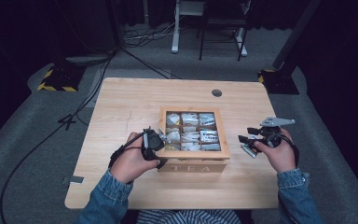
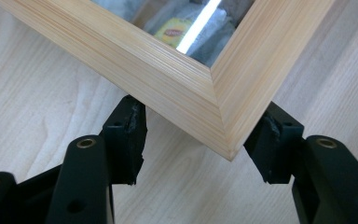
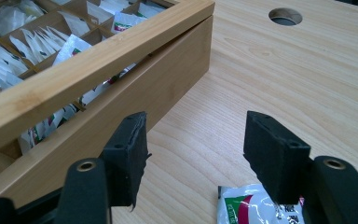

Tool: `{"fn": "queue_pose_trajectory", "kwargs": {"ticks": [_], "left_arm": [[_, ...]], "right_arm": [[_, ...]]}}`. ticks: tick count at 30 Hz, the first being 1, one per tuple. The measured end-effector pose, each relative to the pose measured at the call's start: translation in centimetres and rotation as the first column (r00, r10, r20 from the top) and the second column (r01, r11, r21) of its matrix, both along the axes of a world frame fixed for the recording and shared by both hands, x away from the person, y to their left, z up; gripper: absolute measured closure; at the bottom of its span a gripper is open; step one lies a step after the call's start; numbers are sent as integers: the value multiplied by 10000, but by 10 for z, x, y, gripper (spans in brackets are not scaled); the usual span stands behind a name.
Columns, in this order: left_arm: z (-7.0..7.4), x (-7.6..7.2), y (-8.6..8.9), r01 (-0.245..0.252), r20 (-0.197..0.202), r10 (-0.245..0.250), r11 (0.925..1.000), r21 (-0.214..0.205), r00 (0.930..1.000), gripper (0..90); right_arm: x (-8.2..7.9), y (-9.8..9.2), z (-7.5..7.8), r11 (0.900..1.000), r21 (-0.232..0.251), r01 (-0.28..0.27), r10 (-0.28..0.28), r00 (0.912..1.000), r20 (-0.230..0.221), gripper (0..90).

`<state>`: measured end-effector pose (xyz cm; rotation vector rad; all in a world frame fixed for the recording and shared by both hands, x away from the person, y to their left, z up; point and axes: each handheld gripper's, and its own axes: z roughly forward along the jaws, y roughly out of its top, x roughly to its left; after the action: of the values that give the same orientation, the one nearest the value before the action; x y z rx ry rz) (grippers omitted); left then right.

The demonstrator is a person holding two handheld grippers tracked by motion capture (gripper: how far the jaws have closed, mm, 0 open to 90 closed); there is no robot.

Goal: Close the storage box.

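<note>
Dark room, wood table [image 1: 121,102]: tea box [image 1: 193,165] near centre, rigid glass-paned lid [image 2: 168,79] ajar, corner between open left gripper [image 2: 200,140]; right gripper [image 3: 196,140] open, empty; lift by frame, slowly.

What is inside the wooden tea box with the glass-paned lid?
The wooden tea box holds white tea sachets in compartments, one with a yellow label. The lid frame hides those at the edges.

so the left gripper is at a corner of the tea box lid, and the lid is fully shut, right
Not quite: the left gripper is at the lid corner, but the right gripper view shows the lid lifted slightly ajar above the tea box.
</note>
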<state>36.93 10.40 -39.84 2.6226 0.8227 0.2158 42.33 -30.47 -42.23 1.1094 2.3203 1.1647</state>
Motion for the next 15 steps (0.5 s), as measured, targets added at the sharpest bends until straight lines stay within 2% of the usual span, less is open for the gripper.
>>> {"fn": "queue_pose_trajectory", "kwargs": {"ticks": [2, 10, 12, 15], "left_arm": [[-1, 1, -1, 18, -165, -16, 9999, 113, 9999, 427], [-3, 0, -1, 89, -305, -83, 9997, 222, 9995, 422], [-5, 0, -1, 117, -328, -107, 9995, 291, 9994, 379], [-6, 0, 0, 122, -329, -115, 9997, 191, 9994, 377]], "right_arm": [[0, 1, -1, 10000, -14, -18, 18, 10000, -17, 409], [1, 2, -3, 10000, -20, -59, 59, 10000, -58, 407], [1, 2, -3, 10000, -25, -38, 38, 9999, -123, 407], [1, 1, -3, 10000, -31, -35, 34, 9999, -131, 407]]}}
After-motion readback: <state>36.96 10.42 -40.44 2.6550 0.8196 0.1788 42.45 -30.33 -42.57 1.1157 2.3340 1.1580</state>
